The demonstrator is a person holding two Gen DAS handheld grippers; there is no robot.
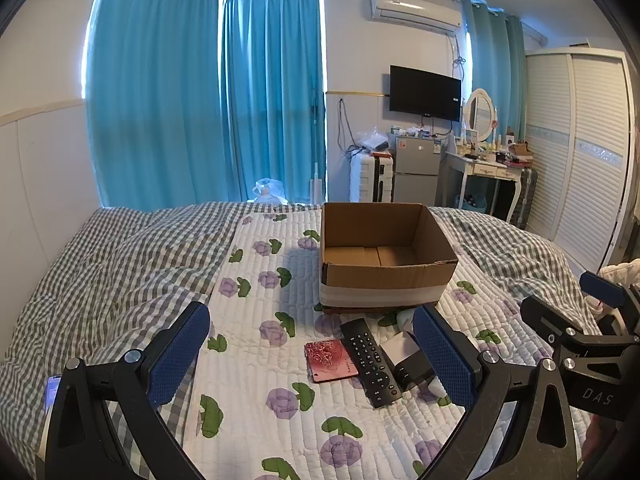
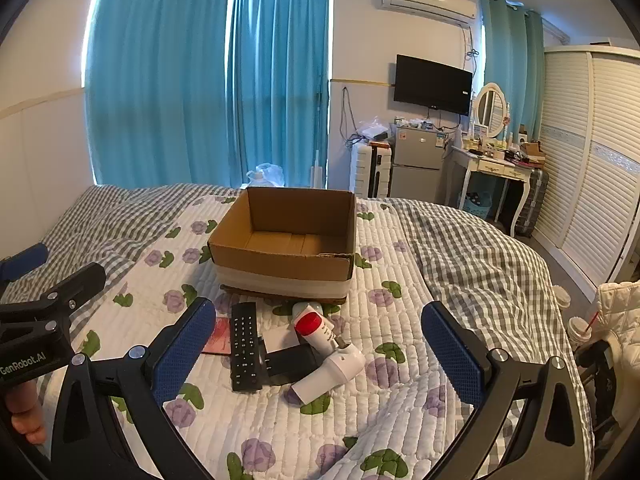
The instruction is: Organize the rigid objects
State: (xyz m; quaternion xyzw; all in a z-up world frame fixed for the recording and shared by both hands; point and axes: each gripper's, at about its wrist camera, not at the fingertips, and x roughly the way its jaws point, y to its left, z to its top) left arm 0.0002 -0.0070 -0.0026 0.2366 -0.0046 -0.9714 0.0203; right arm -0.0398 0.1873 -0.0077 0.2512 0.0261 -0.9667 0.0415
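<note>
An open cardboard box (image 1: 384, 276) (image 2: 280, 268) stands empty on the flowered quilt. In front of it lie a black remote (image 1: 370, 360) (image 2: 244, 346), a red patterned card case (image 1: 330, 360) (image 2: 218, 338), a black flat item (image 1: 412, 370) (image 2: 292, 364), a white tube with a red label (image 2: 314, 326) and a white device (image 2: 330, 372). My left gripper (image 1: 312, 354) is open above the pile. My right gripper (image 2: 318, 354) is open above the same pile. Both are empty.
A grey checked duvet (image 2: 472, 240) covers both sides of the bed. Beyond the foot stand a white suitcase (image 2: 370, 172), a small fridge (image 2: 416, 164) and a dressing table (image 2: 496, 168). A louvred wardrobe (image 2: 592, 152) is at the right.
</note>
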